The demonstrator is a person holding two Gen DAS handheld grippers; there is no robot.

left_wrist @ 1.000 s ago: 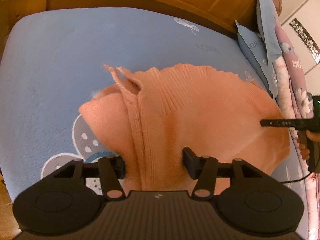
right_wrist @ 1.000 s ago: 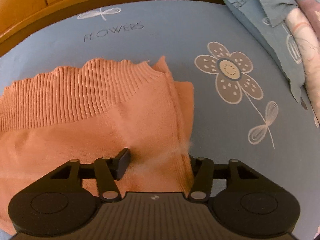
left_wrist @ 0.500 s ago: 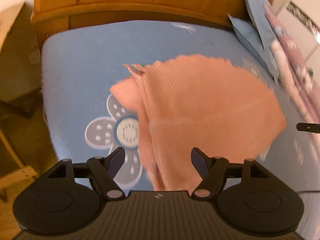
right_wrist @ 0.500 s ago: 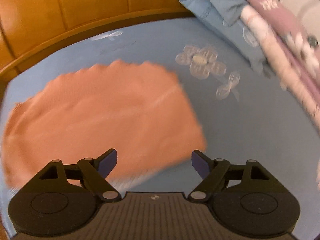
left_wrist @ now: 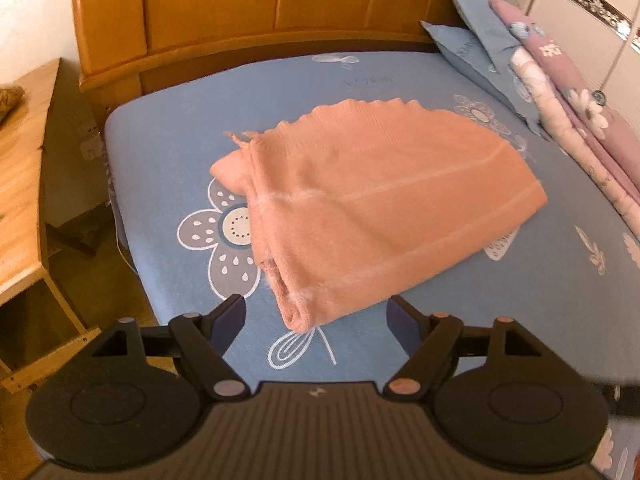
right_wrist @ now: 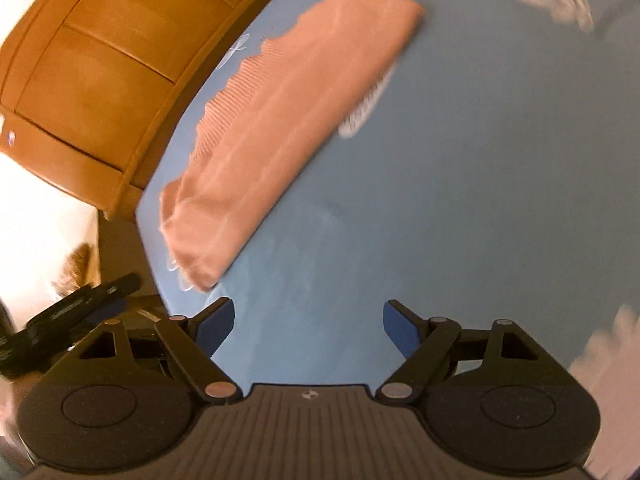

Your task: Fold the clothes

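On the blue flower-printed bedsheet [left_wrist: 168, 152] lies one folded peach knit sweater [left_wrist: 372, 208], soft and fuzzy, its ribbed scalloped hem toward twelve o'clock by the glossy wooden headboard [left_wrist: 248, 4]. Left gripper [left_wrist: 316, 320] is opening, nothing between its jaws; the sweater's corner sits just ahead. Right gripper [right_wrist: 308, 322] gapes wide and empty, the sweater at eleven o'clock.

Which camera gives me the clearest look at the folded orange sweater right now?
The left wrist view: the orange sweater lies sharp and whole on the blue sheet. The right wrist view shows it blurred, slanted and off to the upper left.
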